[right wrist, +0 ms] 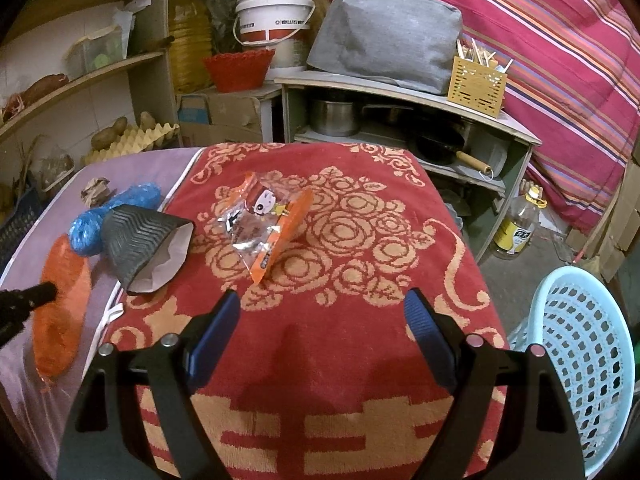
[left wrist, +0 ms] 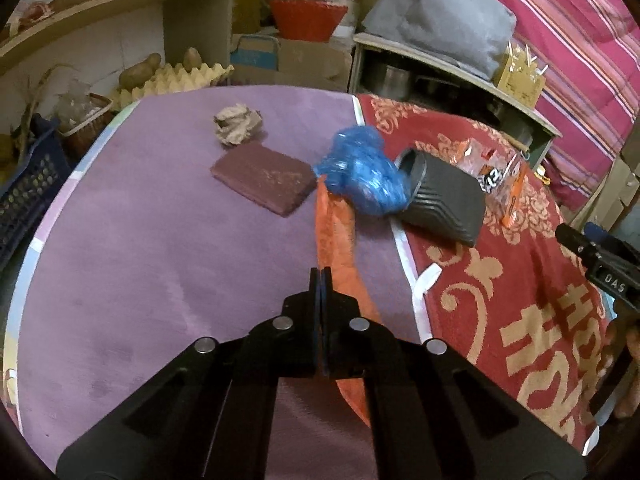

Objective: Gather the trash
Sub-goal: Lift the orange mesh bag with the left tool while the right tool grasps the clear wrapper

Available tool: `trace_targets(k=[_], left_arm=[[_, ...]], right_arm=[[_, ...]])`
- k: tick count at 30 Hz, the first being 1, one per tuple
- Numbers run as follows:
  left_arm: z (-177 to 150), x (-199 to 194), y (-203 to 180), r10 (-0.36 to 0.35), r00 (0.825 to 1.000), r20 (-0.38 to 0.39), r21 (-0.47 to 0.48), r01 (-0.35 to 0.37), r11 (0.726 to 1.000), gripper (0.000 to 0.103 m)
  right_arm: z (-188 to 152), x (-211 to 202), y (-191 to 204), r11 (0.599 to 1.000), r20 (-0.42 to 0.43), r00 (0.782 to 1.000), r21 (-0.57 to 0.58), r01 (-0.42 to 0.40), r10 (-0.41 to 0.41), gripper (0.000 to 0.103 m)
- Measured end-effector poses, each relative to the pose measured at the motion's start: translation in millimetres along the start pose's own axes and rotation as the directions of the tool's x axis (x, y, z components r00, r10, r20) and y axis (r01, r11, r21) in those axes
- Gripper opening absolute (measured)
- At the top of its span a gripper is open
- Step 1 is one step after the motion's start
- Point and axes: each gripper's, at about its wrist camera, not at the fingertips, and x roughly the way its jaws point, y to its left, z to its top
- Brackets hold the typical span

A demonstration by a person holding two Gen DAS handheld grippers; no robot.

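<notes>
The snack wrapper lies on the red worktop just beyond the right tongs, spread wide, long axis running near-to-far. Left tongs, clenched empty, sit farther off.

The right gripper hangs over the red rose-pattern cloth with its blue-padded fingers spread wide, nothing between them. Just ahead lies an orange snack wrapper. Off to the left there's a squashed black cup, a blue plastic bag and an orange cloth. A light blue basket sits at the right.
</notes>
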Motion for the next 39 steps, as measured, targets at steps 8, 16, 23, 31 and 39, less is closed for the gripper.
trace_targets(k=[8,16,23,31,39], left_arm=[[4.2,-16.3,20.9,-0.001,0.998,0.062,-0.007,0.001,1.000,0.000],[14.5,-34.3,28.4,-0.020,0.991,0.135,-0.009,0.021,1.000,0.000],[32.2,-34.1,29.3,-0.017,0.981,0.191,-0.012,0.020,1.000,0.000],[39.3,-25.6,31.4,-0.017,0.982,0.190,-0.015,0.020,1.000,0.000],[42.2,-17.9,29.5,-0.024,0.984,0.177,-0.017,0.027,0.999,0.000]], right_arm=[[2.6,1.3,5.1,1.000,0.013,1.000,-0.011,-0.002,0.002,0.083],[10.1,9.1,12.5,1.000,0.013,1.000,-0.008,-0.017,0.017,0.091],[37.9,34.7,29.5,0.999,0.005,1.000,-0.037,-0.015,0.015,0.092],[58.3,81.3,36.0,1.000,-0.084,0.996,0.007,0.013,-0.012,0.092],[57.4,94.3,38.4,0.999,-0.128,0.991,0.020,-0.047,0.049,0.043]])
